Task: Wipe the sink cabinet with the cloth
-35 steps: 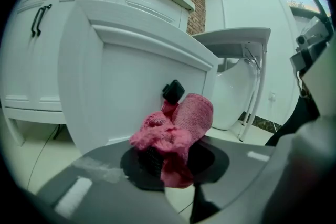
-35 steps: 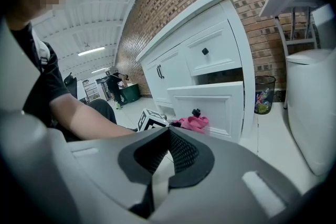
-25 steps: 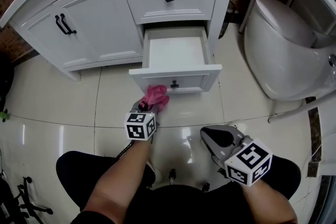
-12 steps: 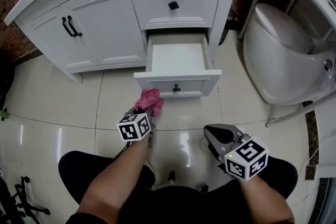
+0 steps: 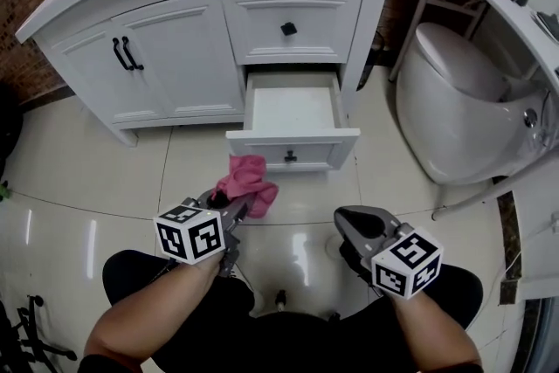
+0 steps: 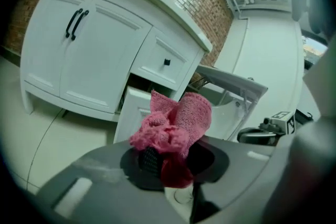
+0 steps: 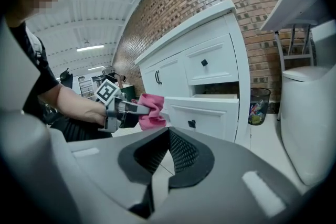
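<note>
The white sink cabinet (image 5: 175, 65) stands ahead, its lower drawer (image 5: 293, 155) pulled out and empty. A crumpled pink cloth (image 5: 247, 184) hangs over the tiled floor just in front of the drawer's left corner, apart from it. My left gripper (image 5: 234, 203) is shut on the pink cloth (image 6: 176, 120), which bunches up above the jaws (image 6: 165, 157). My right gripper (image 5: 362, 227) hovers low at the right with its tips together and nothing between them (image 7: 168, 129). The right gripper view shows the cloth (image 7: 151, 110) beside the drawer front.
A white toilet (image 5: 458, 100) stands close on the right of the cabinet. A small waste bin (image 7: 257, 105) sits between cabinet and toilet, by the brick wall. The person's knees fill the bottom of the head view. Glossy floor tiles (image 5: 87, 179) spread to the left.
The left gripper has drawn the pink cloth back from the drawer front, toward the person and a little left. The right gripper has hardly moved.
</note>
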The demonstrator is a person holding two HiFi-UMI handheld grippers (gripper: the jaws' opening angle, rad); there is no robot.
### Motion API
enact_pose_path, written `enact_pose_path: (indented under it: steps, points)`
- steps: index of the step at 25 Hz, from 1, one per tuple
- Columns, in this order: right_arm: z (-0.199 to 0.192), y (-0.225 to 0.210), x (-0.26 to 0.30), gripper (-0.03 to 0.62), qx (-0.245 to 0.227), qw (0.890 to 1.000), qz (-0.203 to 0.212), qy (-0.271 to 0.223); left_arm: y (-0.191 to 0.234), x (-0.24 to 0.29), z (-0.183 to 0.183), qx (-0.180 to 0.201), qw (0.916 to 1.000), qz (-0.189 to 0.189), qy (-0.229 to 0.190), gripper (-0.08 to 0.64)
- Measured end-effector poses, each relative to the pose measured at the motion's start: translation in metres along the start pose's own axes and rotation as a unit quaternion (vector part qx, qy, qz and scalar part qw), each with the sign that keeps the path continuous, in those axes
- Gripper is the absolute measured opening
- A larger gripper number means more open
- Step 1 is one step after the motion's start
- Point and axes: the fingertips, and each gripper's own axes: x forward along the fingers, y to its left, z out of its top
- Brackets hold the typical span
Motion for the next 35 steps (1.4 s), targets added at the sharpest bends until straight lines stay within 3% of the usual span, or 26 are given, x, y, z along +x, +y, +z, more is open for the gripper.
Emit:
enact_pose_path:
  steps: [4, 9, 12, 21, 27, 35]
  points:
    - [0.02, 0.009, -0.005, 0.006, -0.007, 1.0, -0.001, -0.016, -0.035, -0.025, 0.019, 0.068, 0.9971, -0.03, -0.018, 0.089]
    - [0.035, 0.021, -0.022, 0.006, -0.015, 1.0, -0.008, -0.025, -0.072, -0.047, 0.02, 0.156, 0.9859, -0.059, -0.02, 0.091]
    - [0.028, 0.023, -0.033, 0.006, -0.015, 0.999, -0.023, -0.019, -0.081, -0.056, 0.015, 0.186, 0.9799, -0.069, -0.013, 0.091]
    - [0.002, 0.023, -0.045, 0.006, 0.004, 0.999, -0.047, -0.003, -0.084, -0.061, 0.005, 0.185, 0.9772, -0.105, -0.002, 0.092]
    - [0.006, 0.021, -0.038, 0.006, 0.004, 0.999, -0.044, -0.013, -0.079, -0.058, -0.008, 0.172, 0.9796, -0.103, 0.017, 0.092]
    - [0.005, 0.026, -0.029, 0.005, -0.015, 0.999, -0.038, -0.012, -0.076, -0.058, -0.007, 0.165, 0.9812, -0.1, 0.012, 0.095]
